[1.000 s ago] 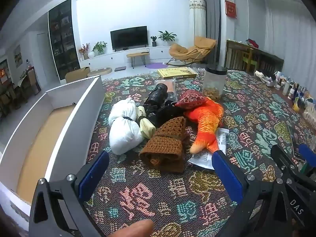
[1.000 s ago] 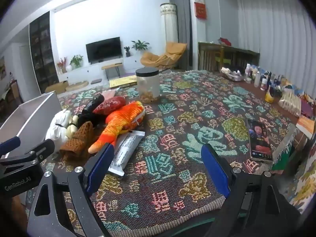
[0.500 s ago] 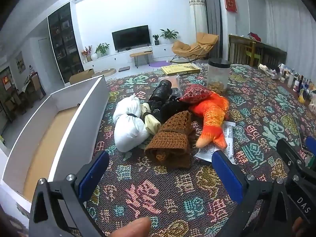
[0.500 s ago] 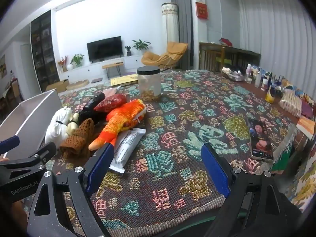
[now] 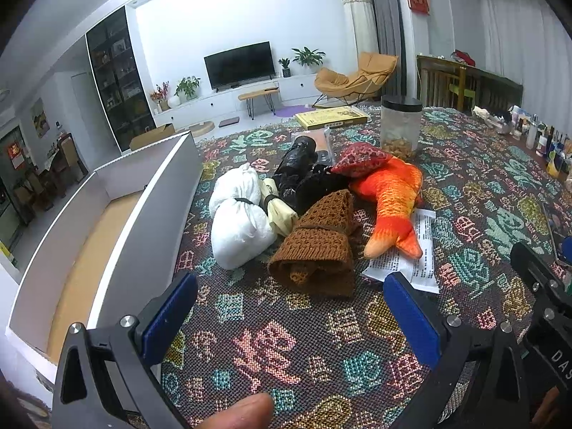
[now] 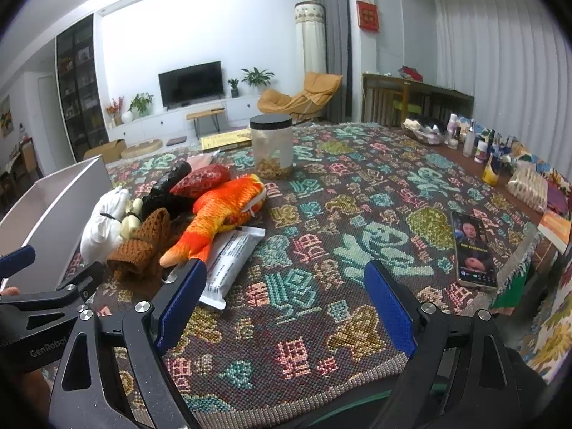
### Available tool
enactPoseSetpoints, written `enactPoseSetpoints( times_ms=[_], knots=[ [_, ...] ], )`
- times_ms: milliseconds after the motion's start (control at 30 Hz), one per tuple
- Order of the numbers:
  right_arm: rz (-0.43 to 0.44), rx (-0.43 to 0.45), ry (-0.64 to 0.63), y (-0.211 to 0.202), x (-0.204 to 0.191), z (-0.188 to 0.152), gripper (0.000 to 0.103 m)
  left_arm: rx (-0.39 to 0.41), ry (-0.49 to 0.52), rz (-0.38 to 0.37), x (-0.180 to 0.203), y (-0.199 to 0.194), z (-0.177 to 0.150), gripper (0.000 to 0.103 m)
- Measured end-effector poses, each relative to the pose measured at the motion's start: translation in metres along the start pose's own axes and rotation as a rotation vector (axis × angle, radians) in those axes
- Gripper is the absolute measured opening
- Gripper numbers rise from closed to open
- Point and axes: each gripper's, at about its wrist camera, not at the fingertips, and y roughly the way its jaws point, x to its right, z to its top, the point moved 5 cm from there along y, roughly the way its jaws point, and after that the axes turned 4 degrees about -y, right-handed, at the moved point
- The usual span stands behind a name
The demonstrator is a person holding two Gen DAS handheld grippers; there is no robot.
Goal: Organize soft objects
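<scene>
A heap of soft things lies mid-table: a white tied bundle (image 5: 239,221), a brown knitted piece (image 5: 318,246), an orange plush fish (image 5: 391,196), a red patterned pouch (image 5: 359,157), a black bundle (image 5: 296,169) and a cream folded item (image 5: 277,203). My left gripper (image 5: 289,304) stands open just short of the brown knit, nothing between its blue pads. My right gripper (image 6: 284,293) is open too, to the right of the heap, its left pad near the fish's tail (image 6: 182,250). The same fish (image 6: 221,211) and knit (image 6: 143,243) show in the right wrist view.
A white open box (image 5: 118,214) stands along the table's left side. A white printed packet (image 5: 411,257) lies under the fish. A clear jar with a black lid (image 5: 400,125), a yellow flat box (image 5: 332,116), a phone (image 6: 473,250) and bottles (image 6: 472,139) at the right edge.
Both grippers have edged forward toward the heap and sit slightly higher; the heap looks closer in both views. Jaws remain as wide as before.
</scene>
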Motion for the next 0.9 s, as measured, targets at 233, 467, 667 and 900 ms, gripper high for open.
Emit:
enactPoseSetpoints(
  times_ms=[233, 467, 667, 900],
  knots=[
    [-0.001, -0.005, -0.005, 0.002, -0.001, -0.001, 0.092, -0.024, -0.021, 0.000, -0.009, 0.008, -0.006, 0.103],
    [-0.002, -0.011, -0.011, 0.002, -0.002, -0.002, 0.092, -0.063, -0.032, 0.000, -0.015, 0.019, -0.016, 0.103],
    [-0.004, -0.016, -0.017, 0.003, -0.003, -0.003, 0.092, -0.092, -0.035, -0.005, -0.015, 0.027, -0.022, 0.103],
    [-0.006, -0.032, -0.028, 0.007, -0.005, -0.006, 0.092, -0.149, -0.040, -0.008, -0.017, 0.043, -0.033, 0.103]
  ],
)
